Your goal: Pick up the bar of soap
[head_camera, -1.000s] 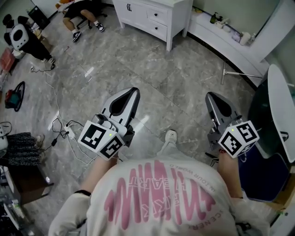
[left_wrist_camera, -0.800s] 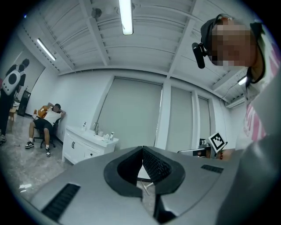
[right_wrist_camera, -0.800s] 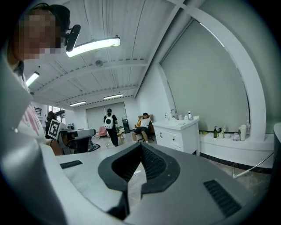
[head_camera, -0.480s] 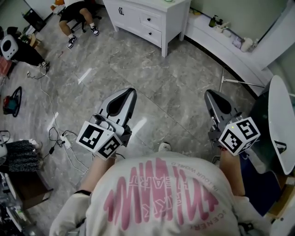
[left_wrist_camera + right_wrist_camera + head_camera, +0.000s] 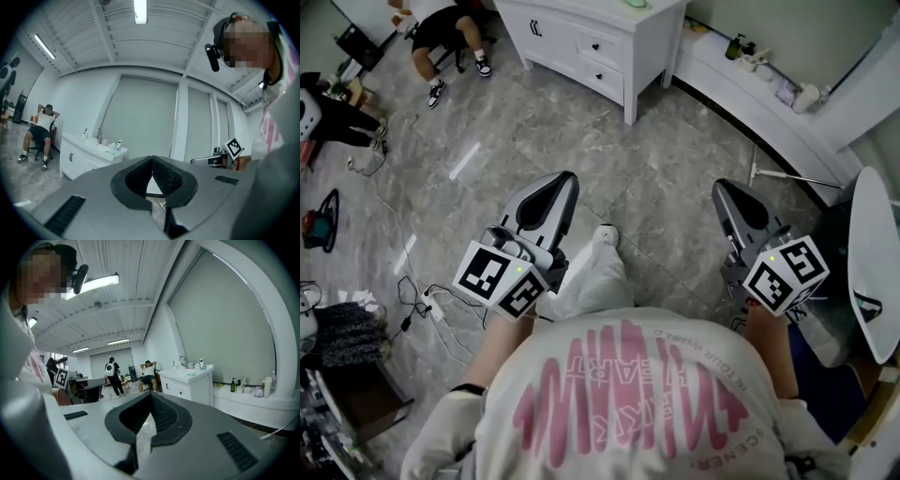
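A small pale green thing [image 5: 636, 3] lies on top of the white vanity cabinet [image 5: 591, 42] at the far side of the room; it may be the soap, too small to tell. The same thing shows in the right gripper view [image 5: 191, 374] and the left gripper view [image 5: 111, 151]. My left gripper [image 5: 565, 176] is held over the marble floor, shut and empty. My right gripper [image 5: 722, 185] is level with it, also shut with nothing in it. Both point toward the vanity, well short of it. In their own views the left gripper [image 5: 152, 158] and the right gripper [image 5: 151, 394] show their pads meeting.
A curved white ledge [image 5: 769, 94] with bottles [image 5: 736, 39] runs along the right wall. A white rounded tabletop [image 5: 872, 253] stands at my right. Cables [image 5: 422, 291] trail over the floor at left. A person sits in a chair [image 5: 441, 28] beyond the vanity.
The view has moved closer to the vanity. My leg has swung forward between the two grippers. Both grippers stay shut and level.
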`<state>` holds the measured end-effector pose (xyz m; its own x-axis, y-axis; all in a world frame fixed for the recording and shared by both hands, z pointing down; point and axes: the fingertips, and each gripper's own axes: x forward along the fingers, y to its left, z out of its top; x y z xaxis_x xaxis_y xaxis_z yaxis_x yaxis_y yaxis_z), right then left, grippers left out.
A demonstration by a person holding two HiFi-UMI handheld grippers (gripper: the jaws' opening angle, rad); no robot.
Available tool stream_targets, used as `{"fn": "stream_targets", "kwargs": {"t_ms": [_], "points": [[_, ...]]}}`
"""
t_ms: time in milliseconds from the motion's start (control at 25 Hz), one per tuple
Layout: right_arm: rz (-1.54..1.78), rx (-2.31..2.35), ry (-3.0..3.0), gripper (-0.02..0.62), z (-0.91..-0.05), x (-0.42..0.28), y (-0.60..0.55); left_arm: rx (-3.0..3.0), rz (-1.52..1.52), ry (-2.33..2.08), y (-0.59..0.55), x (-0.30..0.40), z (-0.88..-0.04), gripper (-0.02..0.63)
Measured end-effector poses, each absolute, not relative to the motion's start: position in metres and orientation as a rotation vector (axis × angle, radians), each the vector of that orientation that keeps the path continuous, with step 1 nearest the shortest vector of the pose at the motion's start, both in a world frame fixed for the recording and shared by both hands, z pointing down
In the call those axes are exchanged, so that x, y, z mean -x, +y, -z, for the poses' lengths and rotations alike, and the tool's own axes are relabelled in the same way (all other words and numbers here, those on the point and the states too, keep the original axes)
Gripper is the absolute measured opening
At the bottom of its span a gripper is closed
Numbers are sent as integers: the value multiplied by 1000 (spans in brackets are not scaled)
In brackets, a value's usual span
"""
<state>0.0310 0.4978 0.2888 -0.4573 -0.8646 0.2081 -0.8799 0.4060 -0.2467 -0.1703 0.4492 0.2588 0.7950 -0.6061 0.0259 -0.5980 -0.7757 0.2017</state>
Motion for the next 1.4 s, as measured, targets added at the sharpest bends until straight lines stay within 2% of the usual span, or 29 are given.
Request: {"fn": "stream_targets", "kwargs": {"t_ms": [600,1040,1400], "points": [[-555,-1703,-2526,12,-284,-34,294,-2829,-9,-703,233,137,-255,8],[-551,-1718,-2520,12,-292,-24,199,-2852,-56,-612,147,129,-265,8],[-586,-1740,-2477,12,-305,-33,170,-2802,-77,-570,108,118,-287,8]]}}
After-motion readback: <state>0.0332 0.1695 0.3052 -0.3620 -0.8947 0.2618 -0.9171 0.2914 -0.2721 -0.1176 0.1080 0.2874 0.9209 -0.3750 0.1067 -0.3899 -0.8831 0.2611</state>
